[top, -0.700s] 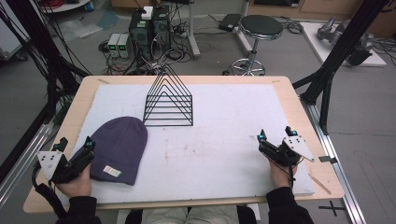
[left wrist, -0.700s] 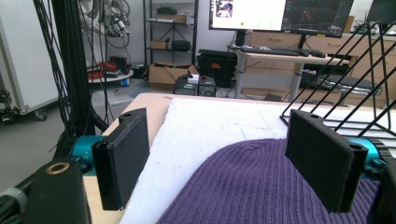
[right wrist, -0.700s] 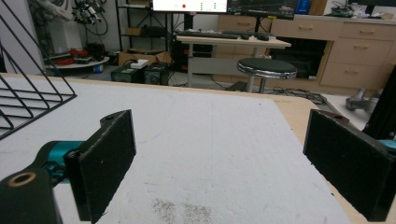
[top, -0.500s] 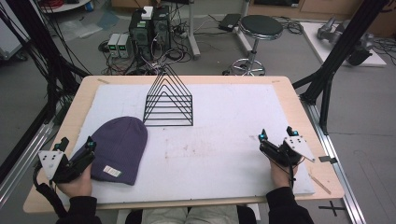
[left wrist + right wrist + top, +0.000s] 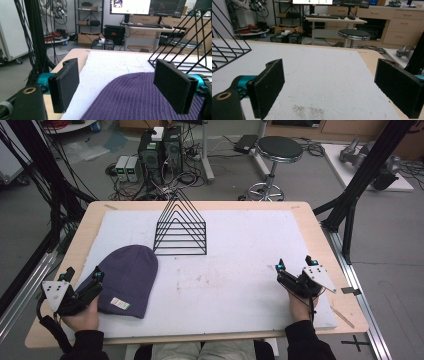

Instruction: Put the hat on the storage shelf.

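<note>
White-padded desk point(image 5: 240, 285). Left gripper point(image 5: 82, 282) at near left edge, jaws wide, straddling the purple beanie point(image 5: 127, 280) rim, pads not touching. Right gripper point(image 5: 295, 272) near right, wide, empty. Farther back, black wire rack point(image 5: 180, 227) stands mid-desk, behind the beanie.

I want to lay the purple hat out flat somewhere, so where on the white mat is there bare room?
The widest bare stretch of the white mat lies between the purple hat and the right gripper, in front of the black wire rack. The far right corner beside the rack is bare too. The near left is crowded: the hat lies there with the open left gripper at its edge.
</note>
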`<state>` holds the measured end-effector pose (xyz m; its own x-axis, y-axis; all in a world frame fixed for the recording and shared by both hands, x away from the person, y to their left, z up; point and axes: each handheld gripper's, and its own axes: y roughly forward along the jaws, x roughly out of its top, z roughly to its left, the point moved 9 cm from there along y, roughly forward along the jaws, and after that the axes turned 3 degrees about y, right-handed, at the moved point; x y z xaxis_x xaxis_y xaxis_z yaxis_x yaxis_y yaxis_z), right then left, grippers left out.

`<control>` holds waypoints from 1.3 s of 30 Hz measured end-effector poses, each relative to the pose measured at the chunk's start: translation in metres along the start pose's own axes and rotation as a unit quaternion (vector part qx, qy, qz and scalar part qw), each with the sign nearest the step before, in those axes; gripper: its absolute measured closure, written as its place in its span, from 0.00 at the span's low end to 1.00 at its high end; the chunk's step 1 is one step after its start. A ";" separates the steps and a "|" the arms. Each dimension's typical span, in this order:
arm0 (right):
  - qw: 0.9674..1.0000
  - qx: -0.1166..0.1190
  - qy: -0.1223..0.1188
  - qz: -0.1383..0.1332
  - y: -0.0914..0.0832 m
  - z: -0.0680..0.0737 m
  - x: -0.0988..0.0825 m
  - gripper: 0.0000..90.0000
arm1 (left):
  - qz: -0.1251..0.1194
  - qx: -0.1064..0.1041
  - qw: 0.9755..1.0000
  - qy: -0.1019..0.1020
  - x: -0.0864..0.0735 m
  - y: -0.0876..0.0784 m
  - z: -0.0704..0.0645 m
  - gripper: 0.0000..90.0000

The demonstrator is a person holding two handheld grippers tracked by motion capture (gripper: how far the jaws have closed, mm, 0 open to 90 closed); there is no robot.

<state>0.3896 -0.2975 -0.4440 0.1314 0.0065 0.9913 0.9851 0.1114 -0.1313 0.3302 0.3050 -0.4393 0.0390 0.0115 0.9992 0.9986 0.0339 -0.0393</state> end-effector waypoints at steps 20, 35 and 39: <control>1.000 0.004 0.001 0.001 0.000 0.002 0.000 0.09 | 0.008 -0.040 0.999 0.008 0.008 0.002 -0.013 0.24; 1.000 -0.001 0.008 0.001 0.000 -0.002 -0.001 0.09 | 0.029 -0.096 0.995 0.028 0.039 0.006 -0.021 0.24; 1.000 0.002 0.007 0.003 0.000 0.001 -0.001 0.09 | 0.037 -0.108 0.993 0.035 0.048 0.014 -0.023 0.24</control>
<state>0.3897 -0.2963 -0.4454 0.1392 -0.0067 0.9902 0.9837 0.1163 -0.1375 0.3464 0.2828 -0.3912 0.1076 -0.0646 0.9921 0.9766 -0.1798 -0.1176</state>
